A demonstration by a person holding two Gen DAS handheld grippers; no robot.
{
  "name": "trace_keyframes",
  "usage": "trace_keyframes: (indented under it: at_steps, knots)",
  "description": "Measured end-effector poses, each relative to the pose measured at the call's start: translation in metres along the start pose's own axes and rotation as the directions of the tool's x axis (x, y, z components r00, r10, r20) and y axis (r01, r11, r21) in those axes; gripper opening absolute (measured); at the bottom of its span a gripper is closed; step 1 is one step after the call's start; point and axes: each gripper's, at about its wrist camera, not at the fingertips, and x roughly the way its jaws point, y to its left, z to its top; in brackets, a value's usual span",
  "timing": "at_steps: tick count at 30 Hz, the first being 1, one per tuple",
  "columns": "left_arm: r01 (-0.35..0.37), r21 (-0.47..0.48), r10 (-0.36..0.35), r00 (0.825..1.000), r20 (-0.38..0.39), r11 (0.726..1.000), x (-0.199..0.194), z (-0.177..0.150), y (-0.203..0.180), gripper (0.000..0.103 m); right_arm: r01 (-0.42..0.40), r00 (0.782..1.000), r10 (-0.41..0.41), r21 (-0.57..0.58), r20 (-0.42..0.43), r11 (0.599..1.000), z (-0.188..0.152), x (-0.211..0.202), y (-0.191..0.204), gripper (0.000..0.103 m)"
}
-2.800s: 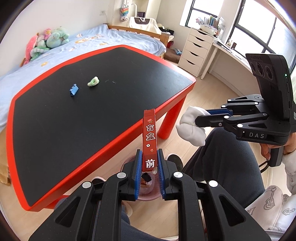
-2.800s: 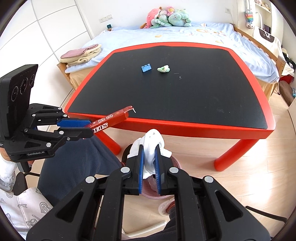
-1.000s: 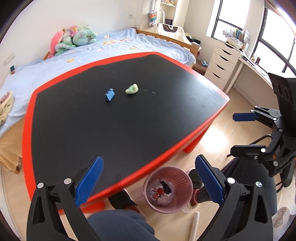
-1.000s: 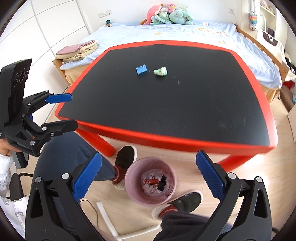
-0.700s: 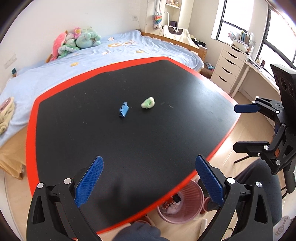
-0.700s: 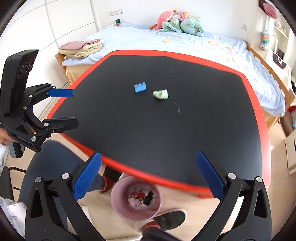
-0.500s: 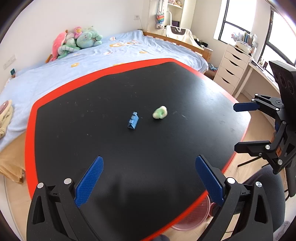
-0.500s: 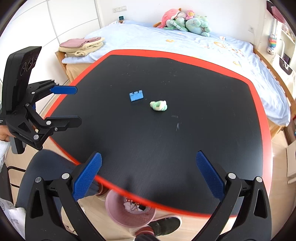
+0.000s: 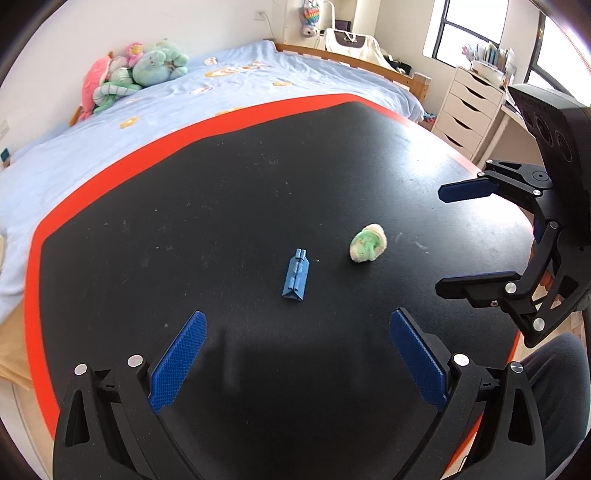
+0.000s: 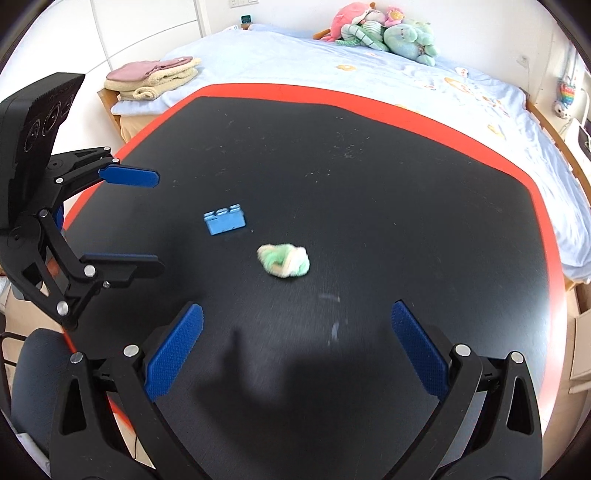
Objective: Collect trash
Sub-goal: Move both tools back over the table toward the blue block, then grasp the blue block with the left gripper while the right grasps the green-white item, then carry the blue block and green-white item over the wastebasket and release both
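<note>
— What's nearest you right now?

— My left hand-held gripper (image 9: 297,354), fingers spread wide and holding nothing, hanging over the black bench (image 9: 221,206). My right hand-held gripper (image 10: 295,349) is spread and bare too.

— And the trash?

— Just past the left fingers lies a blue block (image 9: 296,274). Near it, apart, sits a green-and-white crumpled wad (image 9: 367,243), ahead of my right one.

— Beyond that?

— The bench's red rim, then the bed (image 10: 369,85) with plush toys (image 10: 384,31) by the wall.
</note>
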Motion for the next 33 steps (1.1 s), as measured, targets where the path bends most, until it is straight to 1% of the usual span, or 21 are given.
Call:
trace_keyframes:
  at_steps: [2,5,6,7,8,9,11,12,14,16,17,18,19,20,21,22,29,33]
  knots:
    - [-0.001,0.009,0.001,1.000,-0.004,1.000,0.007,0.002,0.002,0.095,-0.002,1.000,0.002,-0.006,-0.006,1.000,0.004,0.009,-0.003,0.091]
    - [-0.001,0.019,0.002,1.000,-0.013,1.000,0.015,0.003,0.002,0.095,-0.005,1.000,0.005,-0.014,-0.016,1.000,0.010,0.020,-0.006,0.082]
    - [0.001,0.022,-0.001,1.000,-0.014,1.000,0.018,0.004,0.003,0.094,-0.006,1.000,0.006,-0.017,-0.016,1.000,0.012,0.023,-0.006,0.080]
    - [0.002,0.025,-0.002,1.000,-0.015,1.000,0.020,0.004,0.003,0.093,-0.010,1.000,0.009,-0.022,-0.016,1.000,0.013,0.025,-0.006,0.076]
    - [0.003,0.027,-0.003,1.000,-0.020,1.000,0.023,0.004,0.004,0.086,-0.013,1.000,0.012,-0.027,-0.016,1.000,0.015,0.028,-0.005,0.073]
    - [0.004,0.026,-0.003,1.000,-0.026,1.000,0.025,0.005,0.004,0.079,-0.015,1.000,0.015,-0.033,-0.017,0.999,0.016,0.030,-0.005,0.073]
    - [0.004,0.022,-0.004,1.000,-0.028,1.000,0.029,0.007,0.006,0.076,-0.026,1.000,0.026,-0.038,-0.015,0.999,0.017,0.034,-0.005,0.066]
    - [0.005,0.021,-0.004,1.000,-0.027,1.000,0.030,0.008,0.006,0.073,-0.030,0.999,0.029,-0.044,-0.014,0.999,0.018,0.036,-0.004,0.064]
    - [0.003,0.024,-0.003,1.000,-0.029,1.000,0.033,0.008,0.005,0.067,-0.035,0.999,0.034,-0.052,-0.019,0.998,0.019,0.039,-0.003,0.052]
    - [-0.002,0.028,0.003,1.000,-0.022,1.000,0.034,0.009,0.004,0.062,-0.030,0.999,0.029,-0.062,-0.024,0.998,0.019,0.042,-0.001,0.045]
    - [-0.005,0.028,0.005,1.000,-0.019,1.000,0.034,0.010,0.004,0.055,-0.029,0.999,0.028,-0.066,-0.019,0.997,0.019,0.042,0.000,0.040]
    - [-0.008,0.027,0.008,1.000,-0.017,1.000,0.035,0.012,0.004,0.047,-0.028,1.000,0.027,-0.065,-0.016,0.997,0.019,0.042,-0.001,0.038]
    - [-0.013,0.028,0.013,1.000,-0.016,1.000,0.035,0.013,0.004,0.042,-0.024,1.000,0.023,-0.063,-0.014,0.998,0.019,0.041,-0.002,0.031]
    - [-0.016,0.031,0.016,1.000,-0.017,0.999,0.035,0.014,0.003,0.031,-0.020,1.000,0.019,-0.063,-0.013,0.998,0.019,0.041,-0.002,0.027]
    - [-0.018,0.035,0.019,1.000,-0.020,0.999,0.035,0.015,0.003,0.018,-0.020,1.000,0.019,-0.062,-0.012,0.998,0.019,0.041,-0.003,0.026]
    - [-0.020,0.040,0.021,0.999,-0.024,0.999,0.036,0.015,0.002,0.015,-0.022,1.000,0.021,-0.060,-0.012,0.998,0.018,0.040,-0.004,0.026]
    - [-0.011,0.036,0.013,0.999,-0.038,0.999,0.034,0.016,0.000,0.015,-0.025,1.000,0.025,-0.041,-0.006,0.999,0.015,0.036,-0.002,0.025]
    - [-0.005,0.035,0.006,0.999,-0.032,0.999,0.025,0.015,-0.007,0.015,-0.029,0.999,0.029,-0.025,0.012,0.999,0.013,0.023,0.000,0.025]
